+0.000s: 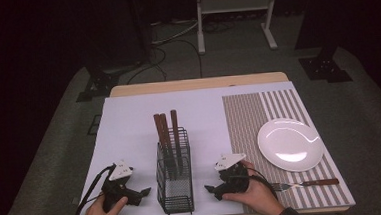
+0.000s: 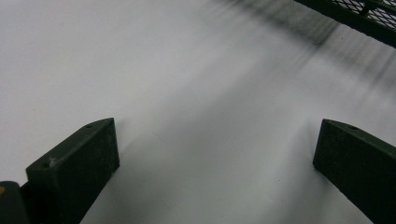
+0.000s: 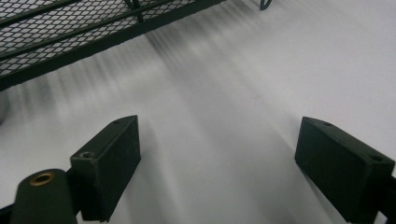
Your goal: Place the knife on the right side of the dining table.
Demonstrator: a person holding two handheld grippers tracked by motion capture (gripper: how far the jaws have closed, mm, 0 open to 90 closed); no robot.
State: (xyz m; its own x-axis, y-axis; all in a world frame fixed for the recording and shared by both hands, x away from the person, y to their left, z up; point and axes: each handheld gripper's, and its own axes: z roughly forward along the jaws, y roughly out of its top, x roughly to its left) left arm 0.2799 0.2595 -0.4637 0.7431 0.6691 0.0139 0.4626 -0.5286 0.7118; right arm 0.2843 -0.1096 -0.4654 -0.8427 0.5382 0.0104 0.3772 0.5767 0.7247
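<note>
A black wire-mesh caddy [image 1: 174,181] stands near the table's front edge, holding three wooden-handled utensils [image 1: 166,131] upright. My left gripper [image 1: 144,193] rests on the white mat to the caddy's left, pointing toward it; its jaws stand wide apart with bare mat between them, and the caddy's base [image 2: 359,21] shows at the far right. My right gripper [image 1: 209,189] rests to the caddy's right, also open and empty, with the caddy's mesh [image 3: 70,32] ahead of it. A white plate [image 1: 290,144] lies on the striped placemat [image 1: 249,119], and a wooden-handled fork [image 1: 306,184] lies below it.
The white mat [image 1: 129,126] covers most of the wooden table [image 1: 197,84]. Beyond the table are a dark floor, cables and a white stand's legs [image 1: 233,14]. A person's hands [image 1: 256,198] hold both grippers at the front edge.
</note>
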